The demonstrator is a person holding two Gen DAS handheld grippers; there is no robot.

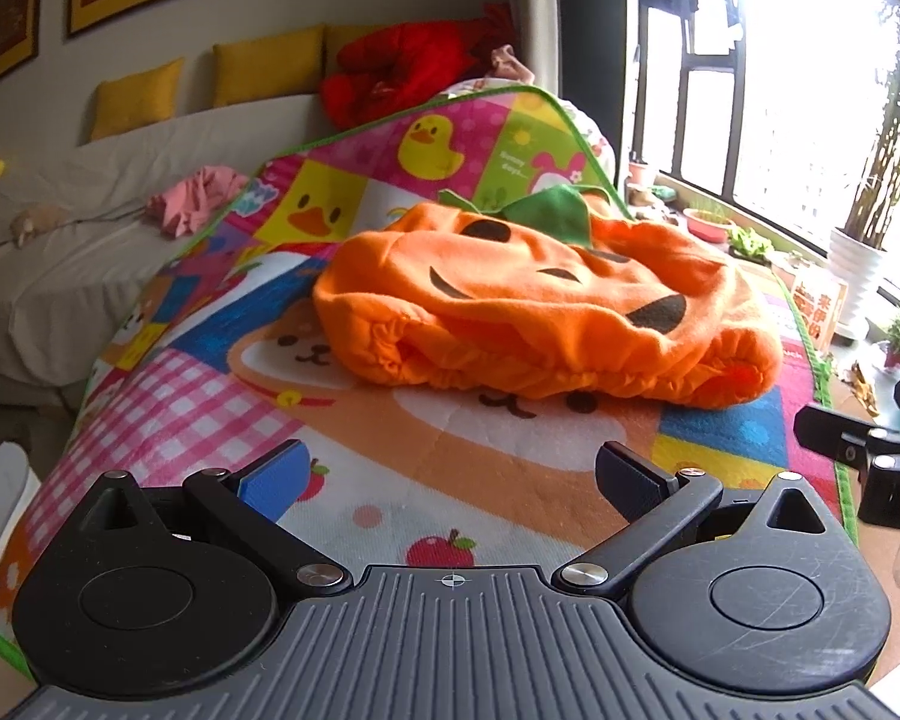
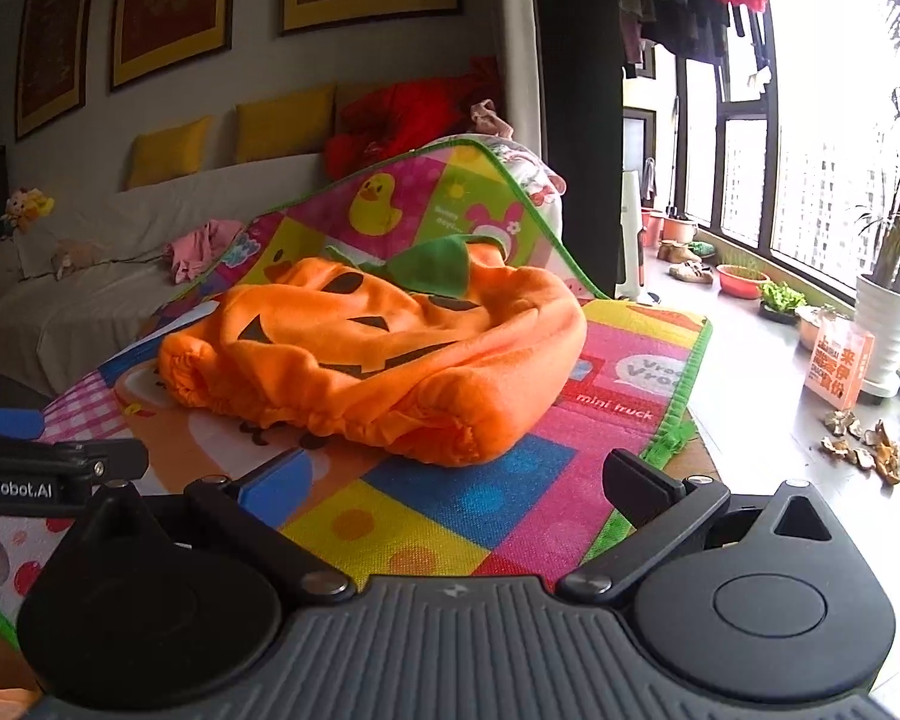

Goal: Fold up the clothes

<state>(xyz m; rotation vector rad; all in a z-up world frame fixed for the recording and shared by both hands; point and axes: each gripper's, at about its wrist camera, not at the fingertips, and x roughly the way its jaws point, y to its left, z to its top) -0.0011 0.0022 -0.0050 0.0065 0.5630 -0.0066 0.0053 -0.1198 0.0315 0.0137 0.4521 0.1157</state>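
Observation:
An orange pumpkin costume (image 1: 540,306) with black face patches and a green collar lies crumpled on a colourful cartoon play mat (image 1: 222,396). It also shows in the right wrist view (image 2: 378,354) on the mat (image 2: 462,504). My left gripper (image 1: 450,480) is open and empty, just short of the costume's gathered hem. My right gripper (image 2: 456,486) is open and empty, near the hem's right end. The right gripper's body shows at the left view's right edge (image 1: 870,450); the left gripper's body shows at the right view's left edge (image 2: 42,468).
A white sofa (image 1: 48,264) with yellow cushions (image 1: 264,63), a red garment (image 1: 402,72) and pink clothes (image 1: 192,204) stands behind the mat. Potted plants (image 2: 888,324), basins and an orange box (image 2: 840,366) line the window at right. The mat's green edge (image 2: 672,438) runs close by.

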